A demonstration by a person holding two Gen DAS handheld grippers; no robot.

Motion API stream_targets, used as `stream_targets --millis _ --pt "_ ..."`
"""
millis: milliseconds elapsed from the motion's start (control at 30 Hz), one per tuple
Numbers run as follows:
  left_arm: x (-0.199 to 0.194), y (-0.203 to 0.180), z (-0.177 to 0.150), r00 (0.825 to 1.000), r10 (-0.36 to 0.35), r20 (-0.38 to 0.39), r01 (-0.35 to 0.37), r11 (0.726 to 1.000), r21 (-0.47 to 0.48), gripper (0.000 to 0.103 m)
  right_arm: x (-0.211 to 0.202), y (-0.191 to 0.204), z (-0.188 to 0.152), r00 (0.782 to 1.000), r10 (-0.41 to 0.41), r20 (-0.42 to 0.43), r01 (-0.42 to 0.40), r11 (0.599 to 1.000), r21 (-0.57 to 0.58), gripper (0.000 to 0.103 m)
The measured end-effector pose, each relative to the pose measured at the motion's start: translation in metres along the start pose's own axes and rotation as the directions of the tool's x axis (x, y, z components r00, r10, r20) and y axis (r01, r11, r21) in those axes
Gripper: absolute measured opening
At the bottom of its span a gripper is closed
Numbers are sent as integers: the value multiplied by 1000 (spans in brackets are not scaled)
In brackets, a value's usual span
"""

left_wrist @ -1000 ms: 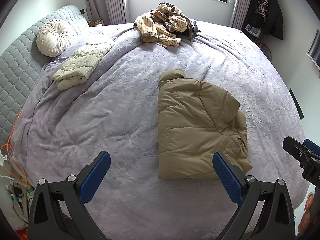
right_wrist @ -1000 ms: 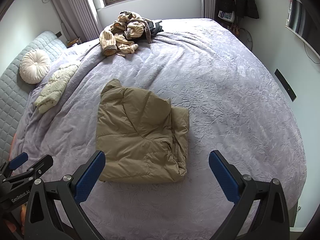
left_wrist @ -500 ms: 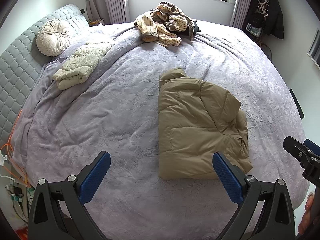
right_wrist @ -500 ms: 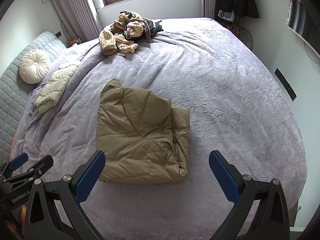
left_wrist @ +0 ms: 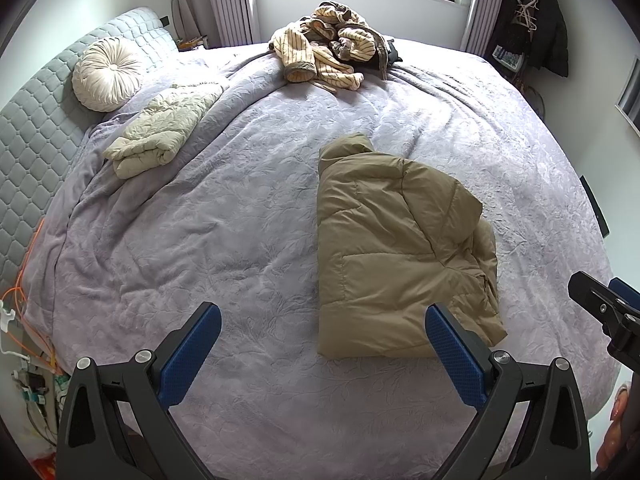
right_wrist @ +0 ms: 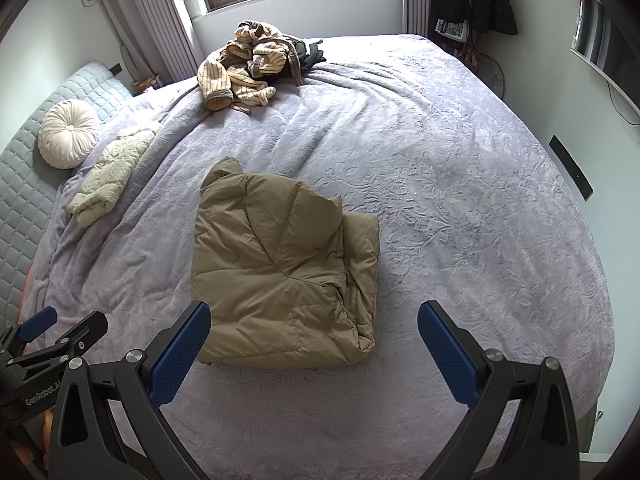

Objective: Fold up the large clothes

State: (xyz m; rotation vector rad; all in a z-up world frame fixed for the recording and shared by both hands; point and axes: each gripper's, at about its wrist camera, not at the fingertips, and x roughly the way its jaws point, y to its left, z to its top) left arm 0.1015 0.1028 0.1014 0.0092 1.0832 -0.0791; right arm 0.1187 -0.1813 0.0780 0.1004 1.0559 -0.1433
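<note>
I see the bed [left_wrist: 248, 208] filling both views, covered in a lilac embossed blanket. At about 9 o'clock in the left view stands its grey quilted headboard [left_wrist: 36, 136]. The tan jacket [left_wrist: 396, 256] lies folded into a rough rectangle near the middle of the bed, at about 3 o'clock from centre in the left view and close to centre in the right view [right_wrist: 280, 268], with its collar end toward the window. At 12 o'clock, near the far edge, I see a heap of striped clothes [left_wrist: 328, 44] with something dark beside it. At 10 o'clock lies a folded cream jacket [left_wrist: 160, 132], and just beyond it a round cushion [left_wrist: 106, 74] leans on the headboard.

My left hand-held gripper [left_wrist: 320, 344] hangs above the near edge of the bed, jaws wide apart and empty; its right finger overlaps the tan jacket's near corner in the view, though I cannot tell whether it touches. My right hand-held gripper [right_wrist: 314, 340] is likewise spread and empty, its left finger at the jacket's near left corner.
</note>
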Motion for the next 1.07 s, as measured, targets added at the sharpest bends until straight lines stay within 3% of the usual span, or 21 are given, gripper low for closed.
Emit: stream_targets --millis 1067 --pt "4 4 5 1000 -24 0 24 1000 10 102 0 1 -1 1000 1 -2 -1 1000 1 103"
